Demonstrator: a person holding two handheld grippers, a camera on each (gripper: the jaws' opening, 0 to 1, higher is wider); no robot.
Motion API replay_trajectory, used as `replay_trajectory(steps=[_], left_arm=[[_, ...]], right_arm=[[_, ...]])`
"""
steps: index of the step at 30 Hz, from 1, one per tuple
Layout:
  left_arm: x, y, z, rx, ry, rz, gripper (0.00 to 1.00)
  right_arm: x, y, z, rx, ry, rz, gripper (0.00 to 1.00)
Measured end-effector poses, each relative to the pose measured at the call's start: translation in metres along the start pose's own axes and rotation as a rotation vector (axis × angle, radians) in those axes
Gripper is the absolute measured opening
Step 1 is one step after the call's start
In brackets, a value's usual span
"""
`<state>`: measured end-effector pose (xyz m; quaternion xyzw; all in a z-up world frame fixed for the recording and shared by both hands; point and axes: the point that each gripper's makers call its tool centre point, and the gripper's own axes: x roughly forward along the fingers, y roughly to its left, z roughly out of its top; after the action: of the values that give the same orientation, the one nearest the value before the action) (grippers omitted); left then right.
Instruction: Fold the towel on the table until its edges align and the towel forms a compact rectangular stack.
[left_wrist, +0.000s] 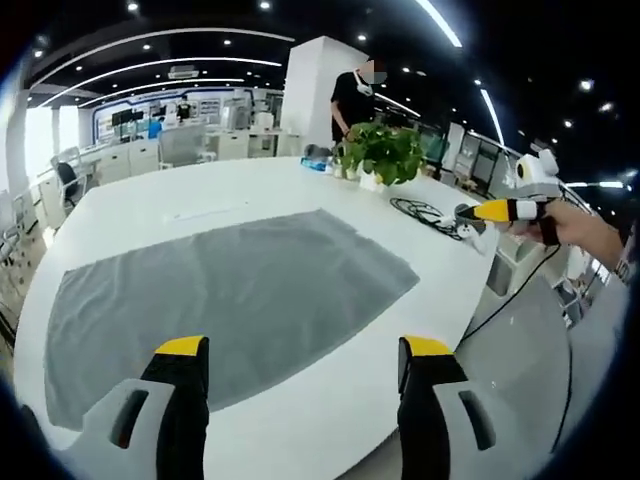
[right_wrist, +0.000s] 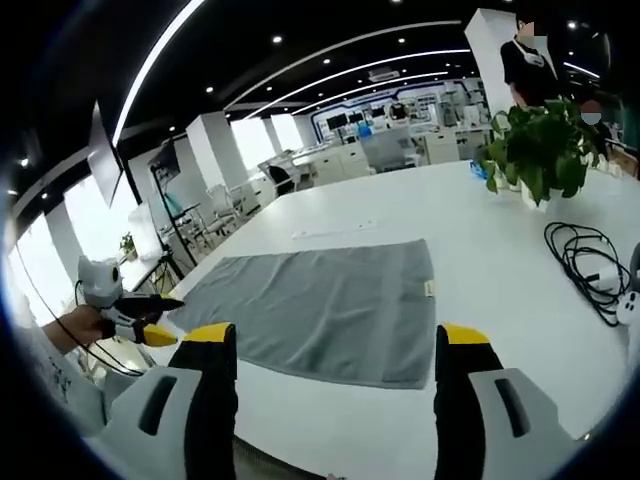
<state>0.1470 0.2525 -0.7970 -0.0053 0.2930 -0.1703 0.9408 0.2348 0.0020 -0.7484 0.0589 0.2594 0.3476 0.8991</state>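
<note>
A grey towel (left_wrist: 230, 290) lies spread flat in a single layer on the white table (left_wrist: 200, 195). My left gripper (left_wrist: 306, 348) hovers over the towel's near edge, open, with nothing between its jaws. In the right gripper view the same towel (right_wrist: 320, 300) lies ahead, a small tag at its right edge. My right gripper (right_wrist: 336, 335) is open above the towel's near edge and holds nothing. Each gripper shows in the other's view, held by a hand off the table's side: the right gripper (left_wrist: 505, 210) at the right, the left gripper (right_wrist: 140, 325) at the left.
A potted plant (left_wrist: 385, 150) (right_wrist: 540, 145) stands at the table's far side. A coiled black cable (left_wrist: 425, 212) (right_wrist: 585, 260) and a white power strip (right_wrist: 630, 305) lie near it. A person (left_wrist: 352, 100) stands behind the plant. Chairs and desks fill the room beyond.
</note>
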Motion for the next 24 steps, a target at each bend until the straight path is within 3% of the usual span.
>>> replay_trajectory(steps=[3,15,24], left_arm=[[0.006,-0.008,0.002,0.051,0.019,-0.028,0.79],[0.032,-0.048,0.028,0.122,-0.021,-0.172,0.74],[0.048,-0.076,0.032,0.210,0.009,-0.261,0.70]], right_arm=[[0.002,-0.003,0.003,-0.004,-0.004,-0.002,0.81],[0.010,-0.008,0.017,-0.017,-0.020,0.002,0.81],[0.010,-0.018,0.025,-0.031,-0.028,0.002,0.80]])
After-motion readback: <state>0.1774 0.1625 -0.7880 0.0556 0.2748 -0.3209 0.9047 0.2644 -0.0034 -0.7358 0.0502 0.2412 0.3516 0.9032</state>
